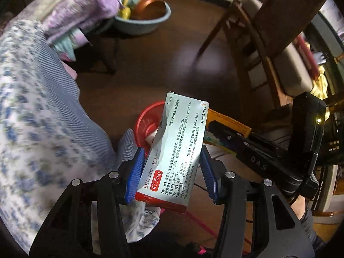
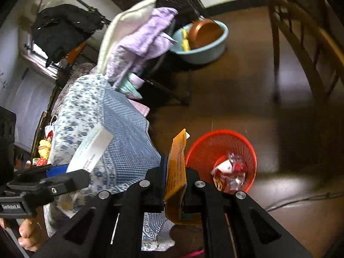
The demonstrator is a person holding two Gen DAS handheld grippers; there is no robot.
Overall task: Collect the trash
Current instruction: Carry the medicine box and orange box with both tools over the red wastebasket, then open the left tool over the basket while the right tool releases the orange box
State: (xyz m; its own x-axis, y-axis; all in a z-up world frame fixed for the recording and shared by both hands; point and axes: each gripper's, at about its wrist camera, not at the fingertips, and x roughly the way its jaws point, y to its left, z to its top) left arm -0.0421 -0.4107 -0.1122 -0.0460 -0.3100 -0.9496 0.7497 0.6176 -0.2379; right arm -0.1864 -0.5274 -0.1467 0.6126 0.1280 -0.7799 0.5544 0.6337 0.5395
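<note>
left claw (image 1: 172, 167) grips medicine box (image 1: 175, 148) | right claw (image 2: 175, 185) pinches orange carton (image 2: 176, 172) | red bin (image 2: 251, 150) apparently below

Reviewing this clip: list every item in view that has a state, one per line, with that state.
Left gripper: shut on the medicine box.
Medicine box: held off the floor, end flap torn open.
Right gripper: shut on the orange box.
Orange box: squeezed flat between the jaws, held beside the bin.
Red bin: upright on the floor, open, wrappers inside.
Blue basin: upright, holding a copper pan.
</note>
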